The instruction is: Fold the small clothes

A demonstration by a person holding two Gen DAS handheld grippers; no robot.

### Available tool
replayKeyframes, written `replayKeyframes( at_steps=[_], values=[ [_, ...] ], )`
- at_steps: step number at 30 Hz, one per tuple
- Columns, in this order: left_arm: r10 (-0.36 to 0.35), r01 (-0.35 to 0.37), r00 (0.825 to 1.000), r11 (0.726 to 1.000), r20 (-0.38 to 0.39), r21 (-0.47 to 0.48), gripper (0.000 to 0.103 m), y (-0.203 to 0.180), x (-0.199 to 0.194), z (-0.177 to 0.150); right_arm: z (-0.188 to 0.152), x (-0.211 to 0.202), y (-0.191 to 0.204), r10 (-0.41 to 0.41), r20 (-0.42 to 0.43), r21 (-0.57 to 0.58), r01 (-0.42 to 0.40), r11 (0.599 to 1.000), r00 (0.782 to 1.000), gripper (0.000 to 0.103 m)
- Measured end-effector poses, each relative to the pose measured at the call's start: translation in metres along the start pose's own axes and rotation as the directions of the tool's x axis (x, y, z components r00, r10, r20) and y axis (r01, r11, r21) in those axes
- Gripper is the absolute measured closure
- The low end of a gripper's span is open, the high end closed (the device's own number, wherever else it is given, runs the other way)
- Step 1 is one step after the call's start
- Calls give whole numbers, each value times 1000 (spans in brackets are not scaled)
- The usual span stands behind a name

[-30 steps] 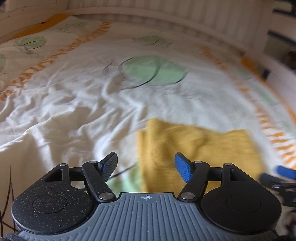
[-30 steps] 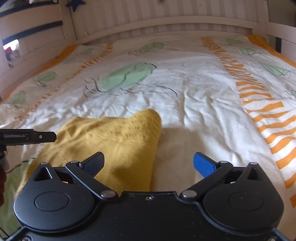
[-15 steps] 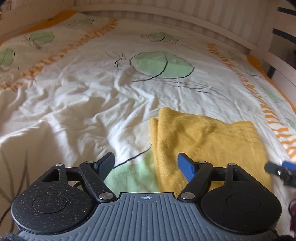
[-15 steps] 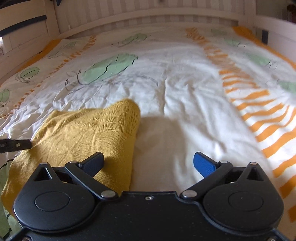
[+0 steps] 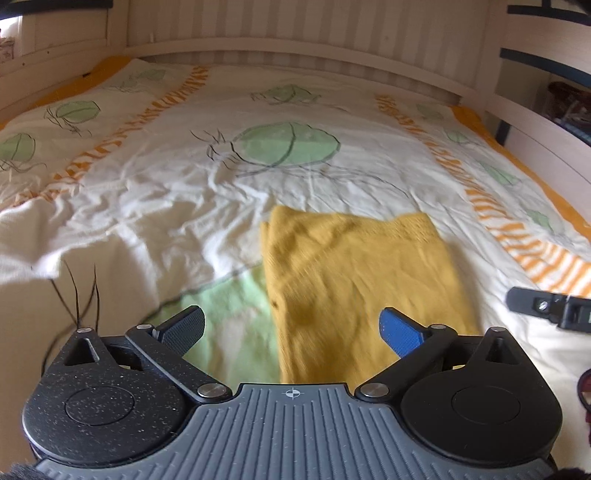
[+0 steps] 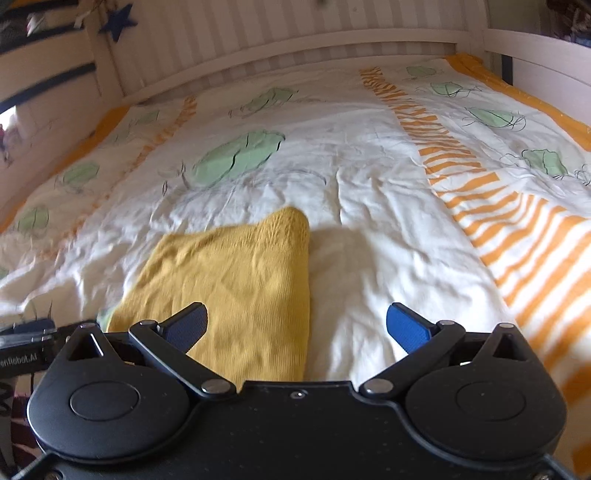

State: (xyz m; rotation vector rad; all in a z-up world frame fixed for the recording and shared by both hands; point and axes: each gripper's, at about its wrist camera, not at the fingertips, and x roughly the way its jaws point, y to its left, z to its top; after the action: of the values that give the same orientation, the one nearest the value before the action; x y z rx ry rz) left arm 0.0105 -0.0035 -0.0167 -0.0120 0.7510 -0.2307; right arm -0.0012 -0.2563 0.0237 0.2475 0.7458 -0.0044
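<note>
A child's bedroom at home — patterned duvet (image 5: 155, 192), white slatted bed frame (image 6: 280, 48), star ornament (image 6: 119, 25).

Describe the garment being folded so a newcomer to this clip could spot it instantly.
A bed with a white duvet cover, printed with green blobs and orange stripes, fills both views. On its near middle lies the folded mustard-yellow knit garment, the only solid-coloured, textured piece, lying loose between both open grippers.

Mustard knit garment (image 5: 354, 273), folded flat, on bedspread (image 5: 155, 192)
</note>
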Motion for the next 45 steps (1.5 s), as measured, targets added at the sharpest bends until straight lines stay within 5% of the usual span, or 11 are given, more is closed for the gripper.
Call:
replayKeyframes(
  at_steps=[5, 11, 24, 45],
  values=[
    [-16, 17, 998, 1000, -58, 18, 1, -10, -7, -18, -18, -12, 3, -7, -57, -42, 5, 999, 998, 0],
    [52, -45, 991, 997, -123, 61, 2, -19, -8, -33, -36, -28, 12, -15, -73, -107, 7, 994, 997, 0],
    [150, -145, 978, 988, -144, 44, 2, -15, -17, -33, -38, -28, 19, -82, -106, -91, 72, 993, 991, 1],
    [122, -122, 976, 992, -180, 15, 2, -13, -16, -31, -43, -16, 26, -69, -151, -138, 48, 989, 986, 1]
  ],
)
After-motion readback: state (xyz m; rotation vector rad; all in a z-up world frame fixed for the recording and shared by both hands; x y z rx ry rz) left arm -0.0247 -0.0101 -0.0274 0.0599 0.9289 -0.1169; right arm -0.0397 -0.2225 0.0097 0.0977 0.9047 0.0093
